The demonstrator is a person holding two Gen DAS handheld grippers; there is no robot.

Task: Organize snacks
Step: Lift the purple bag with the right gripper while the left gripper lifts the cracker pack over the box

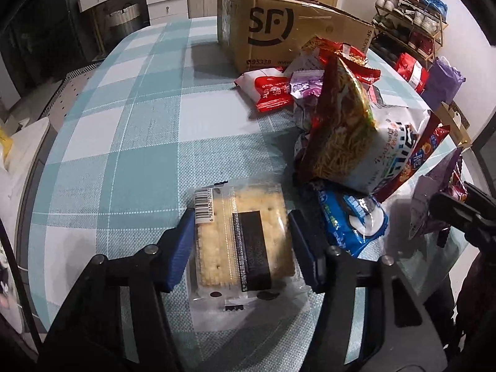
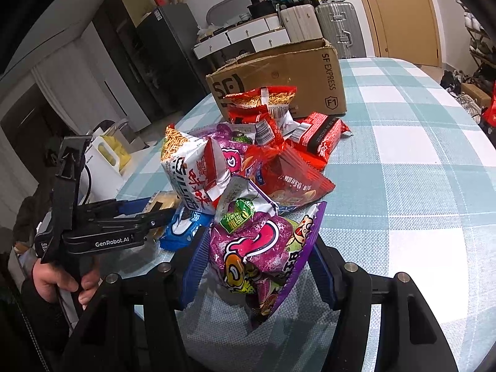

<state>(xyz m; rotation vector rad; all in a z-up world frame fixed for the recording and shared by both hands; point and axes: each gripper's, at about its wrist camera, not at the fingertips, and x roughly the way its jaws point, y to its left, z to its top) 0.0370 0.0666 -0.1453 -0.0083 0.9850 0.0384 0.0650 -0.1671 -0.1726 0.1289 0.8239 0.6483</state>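
Observation:
A clear pack of crackers (image 1: 245, 241) lies on the checked tablecloth between the blue pads of my left gripper (image 1: 241, 238), which is closed against its sides. My right gripper (image 2: 257, 254) is shut on a purple snack bag (image 2: 260, 257) at the near edge of a pile of snack bags (image 2: 248, 155). The pile holds noodle packs (image 1: 341, 130), red bags and a blue cookie pack (image 1: 350, 220). The left gripper also shows in the right wrist view (image 2: 155, 210), left of the pile. An open SF cardboard box (image 1: 279, 31) stands behind the pile.
The table (image 1: 124, 124) carries a teal and white checked cloth. A shoe rack (image 1: 412, 15) stands beyond the far right edge, drawers and suitcases (image 2: 310, 21) behind the box. A white container (image 2: 105, 161) sits off the table's left side.

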